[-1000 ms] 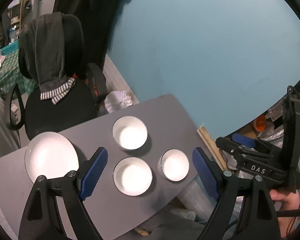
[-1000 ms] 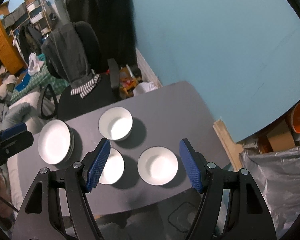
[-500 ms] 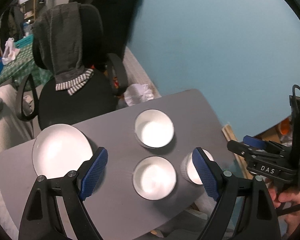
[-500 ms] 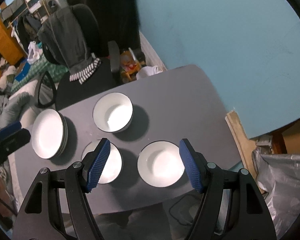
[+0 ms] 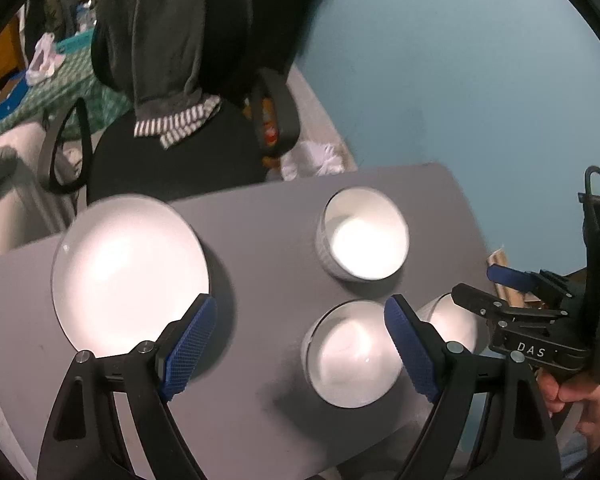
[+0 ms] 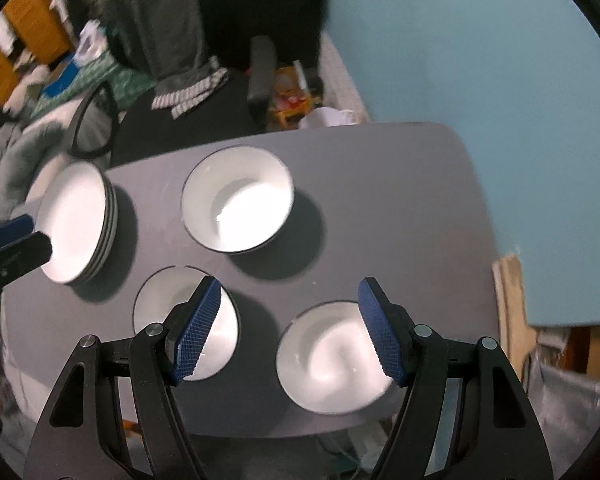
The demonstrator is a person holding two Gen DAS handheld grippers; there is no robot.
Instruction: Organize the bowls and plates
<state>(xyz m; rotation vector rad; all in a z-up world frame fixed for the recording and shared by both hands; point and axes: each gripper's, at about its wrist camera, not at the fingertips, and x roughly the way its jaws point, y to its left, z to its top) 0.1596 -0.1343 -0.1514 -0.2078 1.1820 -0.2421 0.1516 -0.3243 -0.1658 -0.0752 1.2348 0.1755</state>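
Three white bowls and a stack of white plates sit on the grey table [image 6: 400, 208] in front of us. The plate stack [image 6: 76, 220] is at the table's left end, w/ dark rims showing at its edge in the right wrist view; in the left wrist view it [image 5: 128, 272] shows mostly as one big bright disc. The far bowl [image 6: 238, 200] stands toward the back, roughly mid-table; the near-left bowl [image 6: 180, 320] and near-right bowl [image 6: 332, 356] sit side by side along the front edge, apart from each other and from the far one. Our left gripper [image 5: 300, 352] hangs above the table, jaws spread wide and empty: one blue pad overlaps the plate stack's near rim in the pic, the other overlaps the gap between the two front bowls. We can't tell if either pad touches anything. From this side the far bowl [image 5: 364, 236] and near-left bowl [image 5: 352, 356] are clear, while the near-right bowl [image 5: 452, 320] is half hidden behind the pad and our right gripper's body. Our right gripper [image 6: 290, 328] is also wide open w/ nothing in it, its pads overlapping the inner edges of the two front bowls. Behind the table stands a black office chair [image 6: 188, 120] w/ a grey garment [image 6: 160, 20] draped over its back, and a teal wall [image 6: 460, 40] to the right
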